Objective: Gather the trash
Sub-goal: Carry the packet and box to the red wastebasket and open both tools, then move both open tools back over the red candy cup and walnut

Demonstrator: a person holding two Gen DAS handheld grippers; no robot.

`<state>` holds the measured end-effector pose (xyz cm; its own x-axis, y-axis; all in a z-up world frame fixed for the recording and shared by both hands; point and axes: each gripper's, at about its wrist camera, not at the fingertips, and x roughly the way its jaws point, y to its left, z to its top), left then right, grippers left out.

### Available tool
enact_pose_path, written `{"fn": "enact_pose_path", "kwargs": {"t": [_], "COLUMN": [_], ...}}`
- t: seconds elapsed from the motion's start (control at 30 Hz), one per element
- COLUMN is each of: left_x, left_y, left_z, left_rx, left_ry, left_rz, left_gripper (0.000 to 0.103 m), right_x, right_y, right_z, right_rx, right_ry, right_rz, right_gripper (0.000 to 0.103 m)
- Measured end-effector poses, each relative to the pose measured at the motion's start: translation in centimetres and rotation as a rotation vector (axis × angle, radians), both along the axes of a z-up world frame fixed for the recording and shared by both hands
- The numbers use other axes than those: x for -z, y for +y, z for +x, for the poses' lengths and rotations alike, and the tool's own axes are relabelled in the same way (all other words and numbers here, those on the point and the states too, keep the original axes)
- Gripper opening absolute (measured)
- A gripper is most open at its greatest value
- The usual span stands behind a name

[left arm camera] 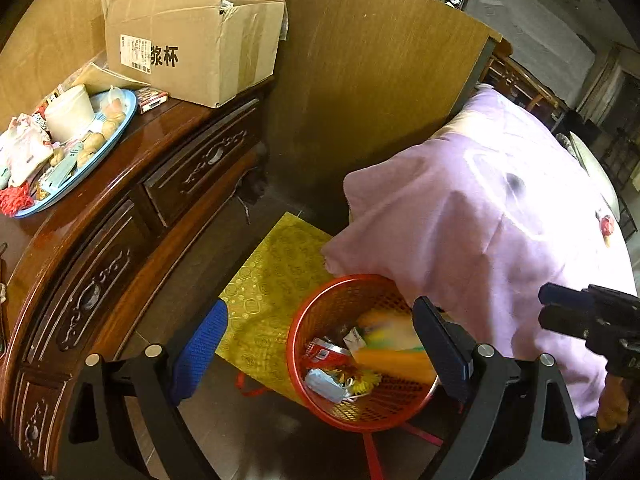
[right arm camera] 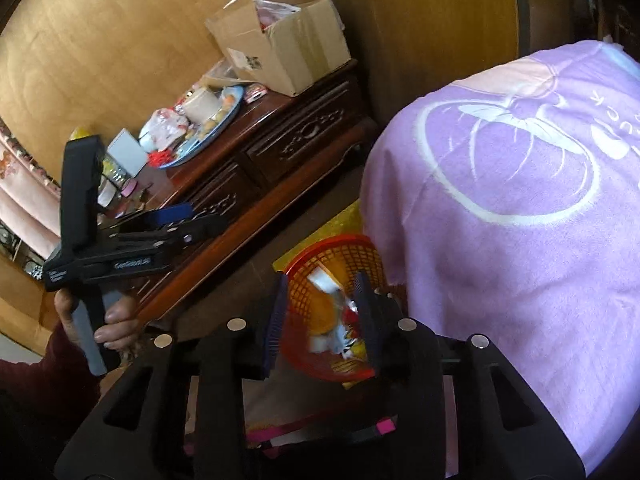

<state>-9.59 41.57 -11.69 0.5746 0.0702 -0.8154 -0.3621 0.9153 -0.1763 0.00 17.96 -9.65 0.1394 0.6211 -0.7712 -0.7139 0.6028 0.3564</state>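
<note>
Left wrist: red basket (left arm camera: 362, 354) holds can (left arm camera: 326, 354), mask (left arm camera: 326, 385), wrappers; both grippers (left arm camera: 320, 350) (right arm camera: 320, 320) spread, empty.

black gripper frames (left arm camera: 320, 344), blue ribbed pads (left arm camera: 198, 350), silver screws.

Both wrist views looked down from close above at the red basket (left arm camera: 362, 354) (right arm camera: 332, 312), sharing the desk (left arm camera: 120, 184) (right arm camera: 256, 152) at left.
</note>
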Motion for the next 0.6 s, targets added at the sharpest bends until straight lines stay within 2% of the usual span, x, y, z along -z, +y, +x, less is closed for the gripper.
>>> {"fn": "enact_pose_path", "kwargs": {"t": [0.3, 0.6], "left_x": [-1.4, -5.6], "left_y": [-3.3, -10.9], "left_z": [0.9, 2.5], "left_rx": [0.066, 0.199], "left_ry": [-0.015, -0.081], "left_rz": [0.067, 0.173], "left_gripper": [0.092, 0.092], "right_x": [-2.5, -5.2], "right_y": [-5.1, -12.4], "right_z": [1.4, 1.3], "right_rx": [0.128, 0.253], "right_ry": [-0.047, -0.121], "right_rz": [0.065, 0.150], "right_gripper": [0.037, 0.039]}}
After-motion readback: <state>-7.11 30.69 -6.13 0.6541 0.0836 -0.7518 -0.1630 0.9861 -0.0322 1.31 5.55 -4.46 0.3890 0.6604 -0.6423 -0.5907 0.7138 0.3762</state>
